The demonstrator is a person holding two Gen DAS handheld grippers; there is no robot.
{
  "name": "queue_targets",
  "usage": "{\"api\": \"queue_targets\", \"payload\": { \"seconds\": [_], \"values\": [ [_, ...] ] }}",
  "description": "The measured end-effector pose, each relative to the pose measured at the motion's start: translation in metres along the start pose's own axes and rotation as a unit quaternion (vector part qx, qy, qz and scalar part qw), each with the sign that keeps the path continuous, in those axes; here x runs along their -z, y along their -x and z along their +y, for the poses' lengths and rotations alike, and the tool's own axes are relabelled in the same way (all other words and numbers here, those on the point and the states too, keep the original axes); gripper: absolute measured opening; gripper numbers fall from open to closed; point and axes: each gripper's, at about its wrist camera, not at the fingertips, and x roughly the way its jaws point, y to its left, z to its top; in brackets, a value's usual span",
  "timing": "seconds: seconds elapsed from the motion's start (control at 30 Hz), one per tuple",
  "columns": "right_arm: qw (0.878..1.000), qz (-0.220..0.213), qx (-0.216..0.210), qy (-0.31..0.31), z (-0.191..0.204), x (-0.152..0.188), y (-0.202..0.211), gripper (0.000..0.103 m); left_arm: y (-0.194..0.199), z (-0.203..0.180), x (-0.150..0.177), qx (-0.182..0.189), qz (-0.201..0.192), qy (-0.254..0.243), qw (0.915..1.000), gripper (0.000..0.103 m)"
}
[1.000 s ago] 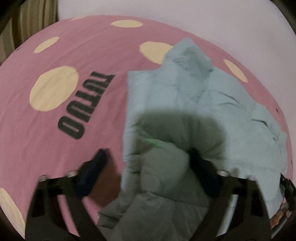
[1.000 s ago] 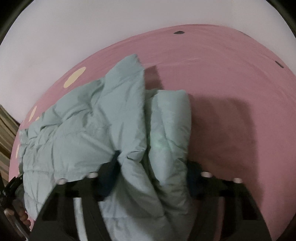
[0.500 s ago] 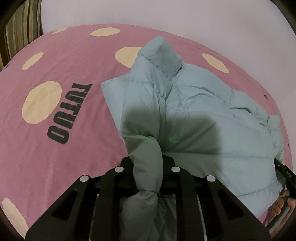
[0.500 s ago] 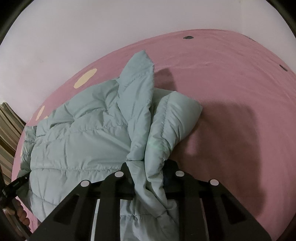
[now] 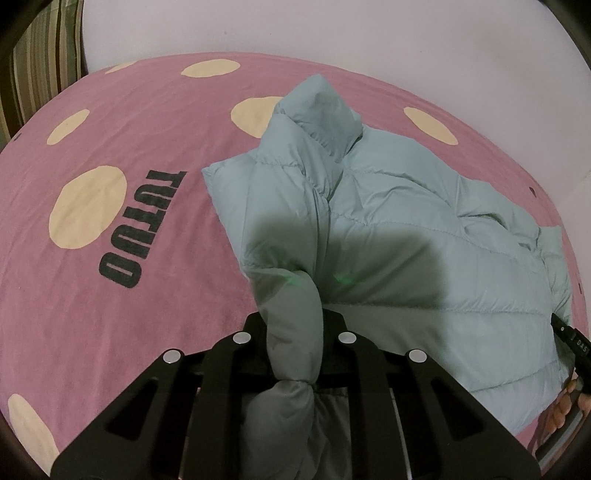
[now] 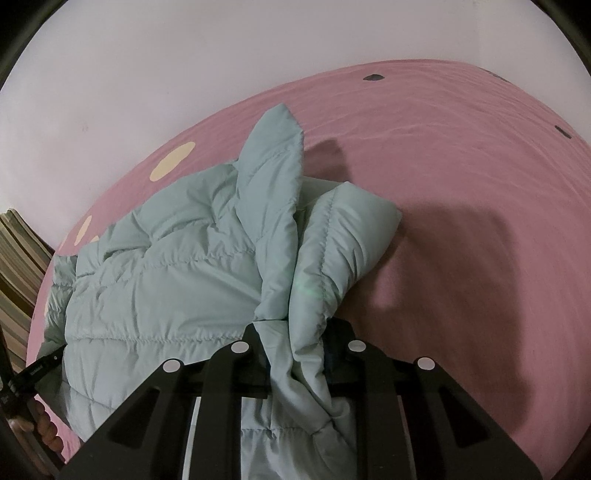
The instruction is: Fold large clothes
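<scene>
Pink bedsheet (image 5: pixel 155 302) (dotted); both grippers clamp puffer jacket (image 5: pixel 406 236).

A bed (image 5: pixel 147 280) fills the scene, its pink sheet (image 5: pixel 122 122) spotted with cream dots and printed "TUTUO" (image 5: pixel 142 229) in black. A plain pale wall (image 5: pixel 332 33) stands behind. Striped fabric (image 5: pixel 40 66) hangs far left.

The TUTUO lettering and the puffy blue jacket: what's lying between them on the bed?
Nothing: left wrist view shows only bare pink bedsheet between the TUTUO lettering and the jacket.
</scene>
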Motion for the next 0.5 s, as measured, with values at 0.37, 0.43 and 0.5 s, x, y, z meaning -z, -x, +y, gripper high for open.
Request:
{"api": "queue_targets", "payload": {
  "seconds": [0.37, 0.43, 0.5],
  "values": [
    [1.000, -0.004, -0.007, -0.007, -0.004, 0.001, 0.007, 0.017, 0.006, 0.003, 0.001, 0.003, -0.005, 0.006, 1.0000, 0.010],
    [1.000, -0.005, -0.011, -0.009, -0.005, 0.002, 0.011, 0.017, 0.011, 0.004, 0.002, 0.003, -0.005, 0.010, 0.9999, 0.009],
    [1.000, -0.004, -0.014, -0.012, -0.006, 0.004, 0.015, 0.016, 0.015, 0.006, 0.004, 0.004, -0.006, 0.013, 0.9999, 0.009]
  ]
}}
